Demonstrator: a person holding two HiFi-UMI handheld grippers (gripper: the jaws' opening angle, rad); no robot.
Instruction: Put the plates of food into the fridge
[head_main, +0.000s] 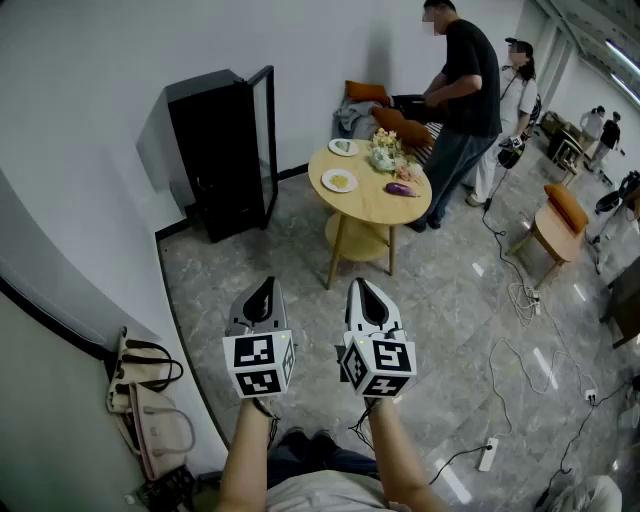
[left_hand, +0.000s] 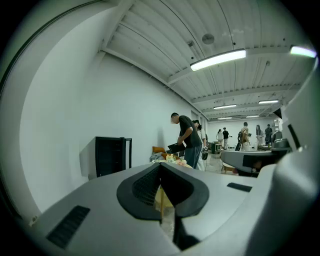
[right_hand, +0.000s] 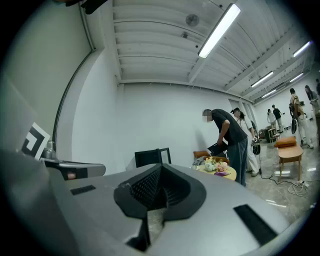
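A small black fridge (head_main: 215, 150) stands against the white wall with its glass door (head_main: 266, 135) swung open. To its right is a round wooden table (head_main: 375, 205) with two plates of food on it: one with yellow food (head_main: 340, 181) and one with green food (head_main: 343, 147), beside flowers (head_main: 383, 152) and a purple vegetable (head_main: 401, 189). My left gripper (head_main: 266, 288) and right gripper (head_main: 362, 288) are held side by side over the floor, well short of the table, both shut and empty. The fridge (left_hand: 111, 155) (right_hand: 152, 156) shows far ahead in both gripper views.
A person in black (head_main: 462, 95) bends over the table's far side, with others behind. An orange-cushioned chair (head_main: 556, 215) stands at right. Cables (head_main: 520, 350) and a power strip (head_main: 488, 455) lie on the floor. Bags (head_main: 150, 400) sit by the curved wall at left.
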